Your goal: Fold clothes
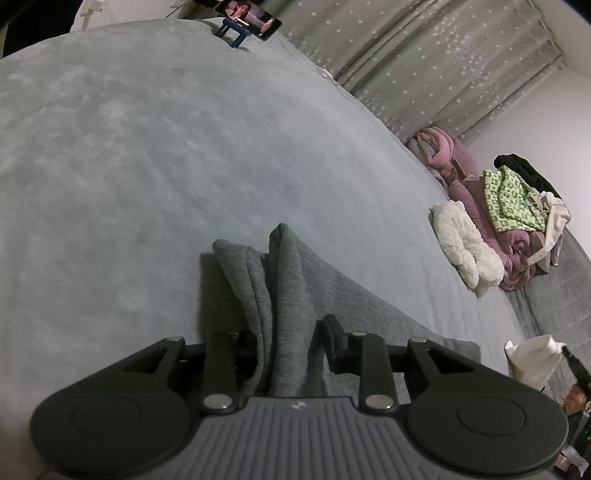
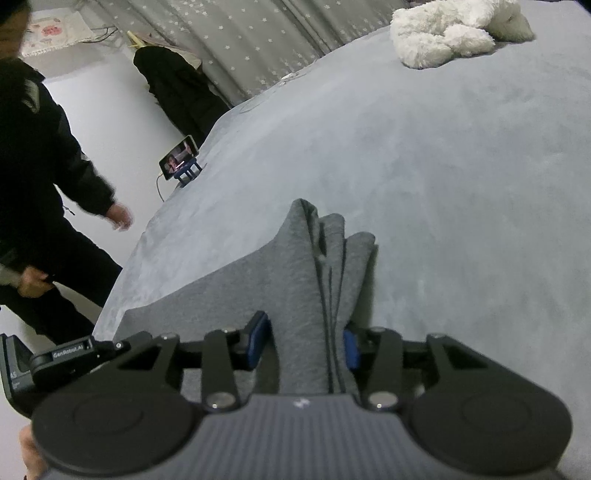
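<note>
**Both tongs grip a bunched grey garment above a grey bed**

From the left: the left gripper point(image 1: 291, 343) has its two fingers closed against a gathered bunch of the grey garment point(image 1: 280, 280), the cloth rising in thick pleats between them while the rest of it slopes down to the right onto the bed cover point(image 1: 147, 147). The right gripper point(image 2: 306, 341) is likewise clamped on the grey garment point(image 2: 314, 280), its blue-padded fingers pressing on several stacked layers of the same cloth; the left gripper's body shows at that view's lower left edge.

The garment thus hangs gathered between the two tools, lifted at both held ends and draping to the bed. By the look of the stacked layers, a fold is in hand: the cloth is being carried or held up mid-fold. Whether it is being raised to lay out or lowered to finish a fold cannot be told. Either way, the next move calls for keeping both grips level and the cloth taut so the layers do not slip.

Further off lie a phone on a stand point(image 1: 249, 20), a white fleece point(image 1: 465, 243), pink bedding point(image 1: 454, 162) and a green patterned garment point(image 1: 511, 201). A person in dark clothes point(image 2: 40, 147) stands beside the bed.

Legible writing: "GenRobot.AI" on the left gripper's side label point(image 2: 68, 355).
</note>
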